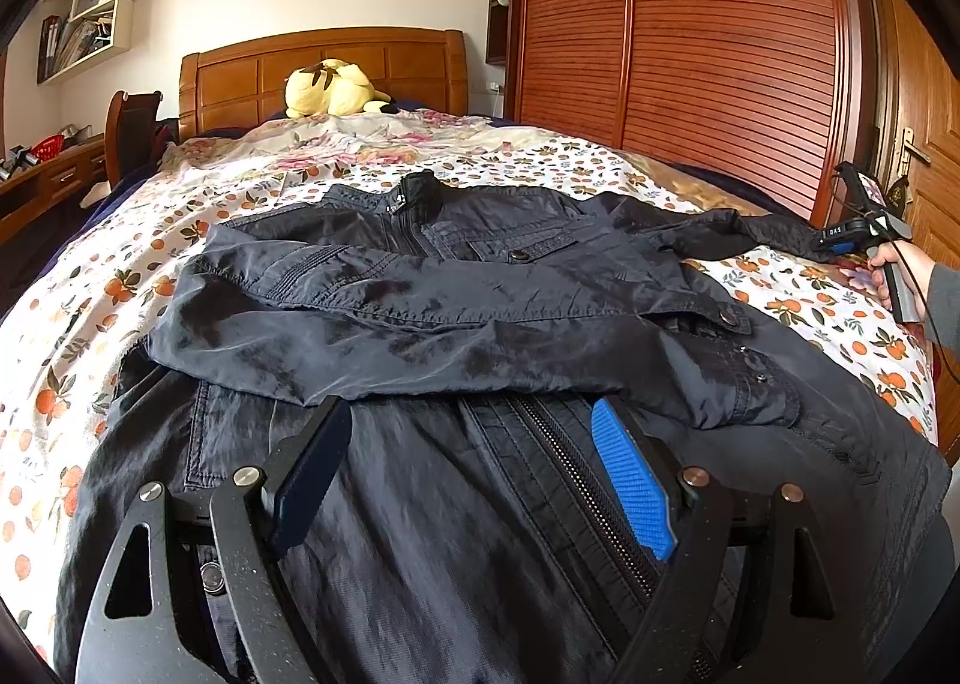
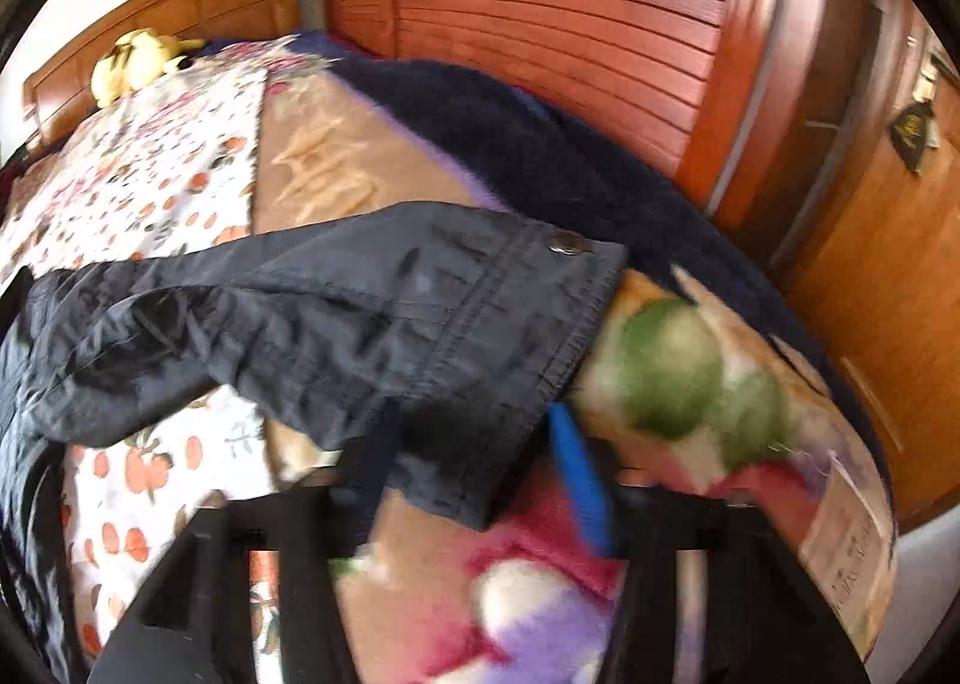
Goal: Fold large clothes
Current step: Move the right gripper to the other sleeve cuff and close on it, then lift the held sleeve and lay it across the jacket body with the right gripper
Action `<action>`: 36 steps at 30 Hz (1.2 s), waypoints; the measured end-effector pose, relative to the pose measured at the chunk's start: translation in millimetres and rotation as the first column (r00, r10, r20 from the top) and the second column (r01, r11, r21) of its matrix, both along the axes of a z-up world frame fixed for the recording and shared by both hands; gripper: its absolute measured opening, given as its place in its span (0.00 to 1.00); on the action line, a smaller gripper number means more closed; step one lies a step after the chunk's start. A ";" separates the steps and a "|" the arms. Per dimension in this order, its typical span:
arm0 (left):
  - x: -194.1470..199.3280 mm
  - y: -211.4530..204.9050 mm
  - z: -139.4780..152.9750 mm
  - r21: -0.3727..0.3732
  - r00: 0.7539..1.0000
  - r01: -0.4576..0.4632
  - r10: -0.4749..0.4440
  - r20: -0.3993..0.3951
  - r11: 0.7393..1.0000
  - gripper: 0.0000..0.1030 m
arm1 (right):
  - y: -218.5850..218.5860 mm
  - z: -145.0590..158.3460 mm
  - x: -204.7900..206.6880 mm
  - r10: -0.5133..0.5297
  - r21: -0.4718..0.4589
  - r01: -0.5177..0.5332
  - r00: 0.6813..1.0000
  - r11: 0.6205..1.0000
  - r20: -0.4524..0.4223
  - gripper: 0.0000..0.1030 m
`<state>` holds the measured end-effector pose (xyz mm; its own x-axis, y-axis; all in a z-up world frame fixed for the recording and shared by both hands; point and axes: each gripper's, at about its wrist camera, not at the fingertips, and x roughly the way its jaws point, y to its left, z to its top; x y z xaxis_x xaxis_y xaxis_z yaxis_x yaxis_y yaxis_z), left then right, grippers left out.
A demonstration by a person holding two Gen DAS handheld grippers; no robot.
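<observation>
A dark navy jacket (image 1: 456, 276) lies front-up on the floral bed cover (image 1: 120, 276), its collar toward the headboard. One sleeve is folded across the chest. My left gripper (image 1: 471, 405) hovers open over the lower front by the zipper, with nothing between its fingers. The other sleeve stretches out to the right. A hand holds my right gripper (image 1: 840, 240) at that sleeve's end. In the blurred right wrist view the sleeve cuff (image 2: 480, 312), with its snap button, lies between the fingers of the right gripper (image 2: 474, 414). The jaws stand apart, and the blue pad (image 2: 579, 480) sits at the cuff's edge.
A yellow plush toy (image 1: 330, 90) sits by the wooden headboard (image 1: 324, 66). A slatted wooden wardrobe (image 1: 690, 54) and a door (image 1: 924, 156) stand close along the bed's right side. A dark fleece blanket (image 2: 540, 156) and a flowered blanket (image 2: 690, 372) lie under the cuff.
</observation>
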<state>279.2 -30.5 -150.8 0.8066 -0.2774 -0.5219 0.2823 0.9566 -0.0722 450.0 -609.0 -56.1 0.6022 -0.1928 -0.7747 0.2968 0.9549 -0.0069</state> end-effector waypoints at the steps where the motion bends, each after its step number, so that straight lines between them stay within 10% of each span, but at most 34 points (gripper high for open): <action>1: 0.1 -0.5 0.3 0.000 1.000 0.000 0.000 0.001 1.000 0.80 | 1.7 0.8 2.5 0.022 0.004 -0.022 1.000 1.000 -0.009 0.16; 24: -26.1 23.1 27.8 -0.039 0.997 0.003 0.000 0.073 0.999 0.81 | 181.3 194.8 -93.4 0.355 -0.331 -0.262 0.897 0.906 0.262 0.08; 36: -48.9 62.8 37.8 -0.073 0.994 -0.050 0.057 0.096 0.996 0.80 | 303.9 237.1 -158.8 0.649 -0.388 -0.529 0.685 0.755 0.329 0.08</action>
<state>230.3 32.2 -113.0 0.8679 -0.2655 -0.4199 0.2396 0.9641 -0.1145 291.2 -305.1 181.0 0.9024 0.1746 -0.3940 -0.2983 0.9130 -0.2784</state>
